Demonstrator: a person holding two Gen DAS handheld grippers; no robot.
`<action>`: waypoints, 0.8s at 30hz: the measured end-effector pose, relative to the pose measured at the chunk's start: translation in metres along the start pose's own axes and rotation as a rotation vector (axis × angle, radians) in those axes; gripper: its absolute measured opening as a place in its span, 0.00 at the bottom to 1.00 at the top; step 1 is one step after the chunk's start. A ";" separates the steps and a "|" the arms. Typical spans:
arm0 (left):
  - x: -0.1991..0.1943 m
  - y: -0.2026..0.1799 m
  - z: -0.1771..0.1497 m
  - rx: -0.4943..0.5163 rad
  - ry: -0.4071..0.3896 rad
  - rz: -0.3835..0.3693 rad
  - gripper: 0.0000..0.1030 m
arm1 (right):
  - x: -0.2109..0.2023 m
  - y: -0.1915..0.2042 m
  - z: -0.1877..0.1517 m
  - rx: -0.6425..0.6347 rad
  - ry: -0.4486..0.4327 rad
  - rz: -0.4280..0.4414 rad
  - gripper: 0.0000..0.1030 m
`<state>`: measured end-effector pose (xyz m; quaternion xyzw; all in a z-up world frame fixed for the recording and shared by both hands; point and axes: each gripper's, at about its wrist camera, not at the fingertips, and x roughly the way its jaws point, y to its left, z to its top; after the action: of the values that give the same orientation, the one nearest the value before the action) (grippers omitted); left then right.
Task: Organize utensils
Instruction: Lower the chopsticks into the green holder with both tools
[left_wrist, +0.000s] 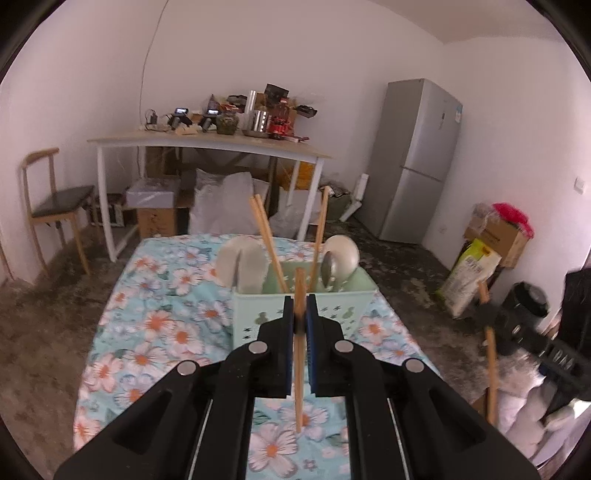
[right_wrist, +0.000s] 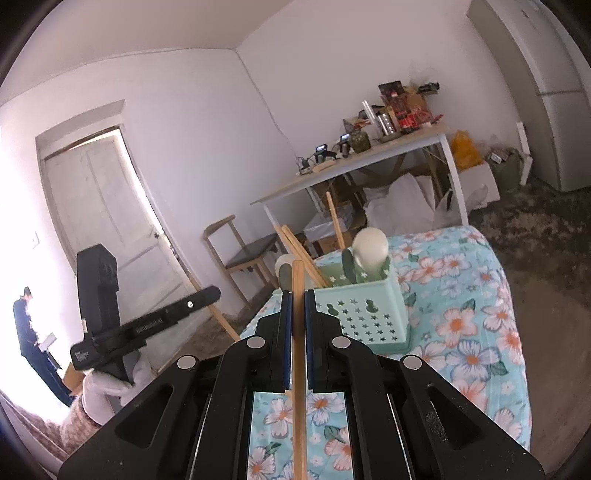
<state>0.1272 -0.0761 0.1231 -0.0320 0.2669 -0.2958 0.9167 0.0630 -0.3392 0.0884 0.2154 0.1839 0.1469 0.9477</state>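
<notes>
Wooden chopsticks, one clamped in each gripper, before a mint-green utensil caddy.

On the left, the left gripper (left_wrist: 300, 306) is closed on a chopstick (left_wrist: 299, 354) held upright just before the caddy (left_wrist: 258, 314), which stands on the floral tablecloth (left_wrist: 159, 325) with more chopsticks and spoons in it. To the right, the right gripper (right_wrist: 297, 306) pinches its own chopstick (right_wrist: 298, 369), the caddy just beyond.

Both the left gripper (left_wrist: 300, 314) and the right gripper (right_wrist: 297, 314) were matte black, angular linkages with round silver pivot pins and blue-edged pads, and a white glove (right_wrist: 107, 391) covered the left hand
</notes>
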 end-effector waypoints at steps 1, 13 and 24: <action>-0.001 0.000 0.004 -0.008 -0.008 -0.016 0.05 | -0.001 -0.002 -0.001 0.004 0.001 0.000 0.05; -0.032 -0.019 0.077 0.018 -0.240 -0.075 0.05 | 0.000 -0.012 0.003 0.030 -0.001 0.024 0.05; -0.007 -0.022 0.117 0.009 -0.348 -0.047 0.05 | 0.001 -0.027 0.008 0.054 -0.009 0.029 0.05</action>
<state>0.1701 -0.1018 0.2318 -0.0847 0.1018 -0.3084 0.9420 0.0725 -0.3651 0.0828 0.2443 0.1804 0.1545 0.9402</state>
